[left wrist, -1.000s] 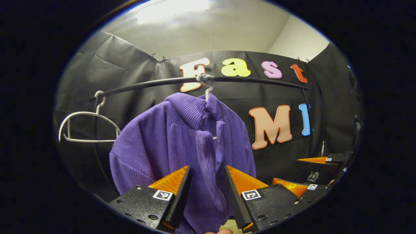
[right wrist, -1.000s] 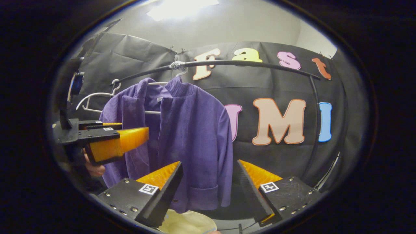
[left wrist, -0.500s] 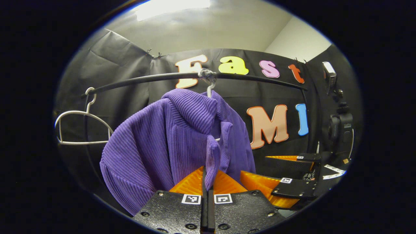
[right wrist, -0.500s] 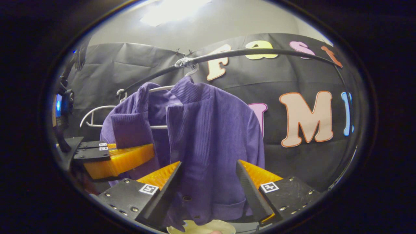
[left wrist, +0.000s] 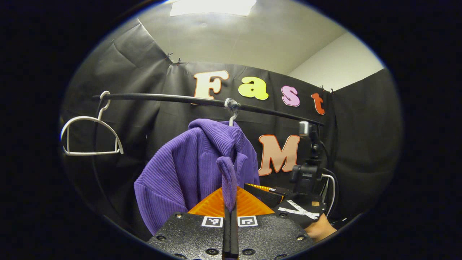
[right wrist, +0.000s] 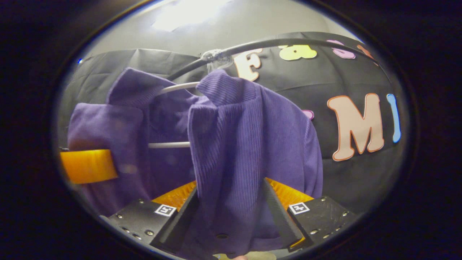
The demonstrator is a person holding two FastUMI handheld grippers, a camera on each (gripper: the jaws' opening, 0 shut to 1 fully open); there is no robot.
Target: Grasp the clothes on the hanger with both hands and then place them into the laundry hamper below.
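A purple ribbed jacket [left wrist: 187, 169] hangs on a white hanger [right wrist: 177, 88] from the black rail [left wrist: 162, 98]. In the left gripper view my left gripper [left wrist: 230, 202] is shut on the jacket's front edge, a fold of purple cloth rising between its orange fingers. In the right gripper view my right gripper [right wrist: 231, 202] stands open around the other front panel [right wrist: 238, 144], which hangs between its fingers. The left gripper's orange finger [right wrist: 88, 166] shows at the left, against the cloth. The right gripper [left wrist: 267, 193] and a hand [left wrist: 321, 229] sit low right in the left gripper view.
An empty white hanger [left wrist: 90, 137] hangs at the left end of the rail. A camera on a black stand [left wrist: 306, 169] rises at the right. A pale rim [right wrist: 252, 255] shows below the jacket at the bottom of the right gripper view.
My left gripper shut on the jacket's front edge and then drew back and lower with it. My right gripper moved in, so the other panel now hangs between its open fingers.
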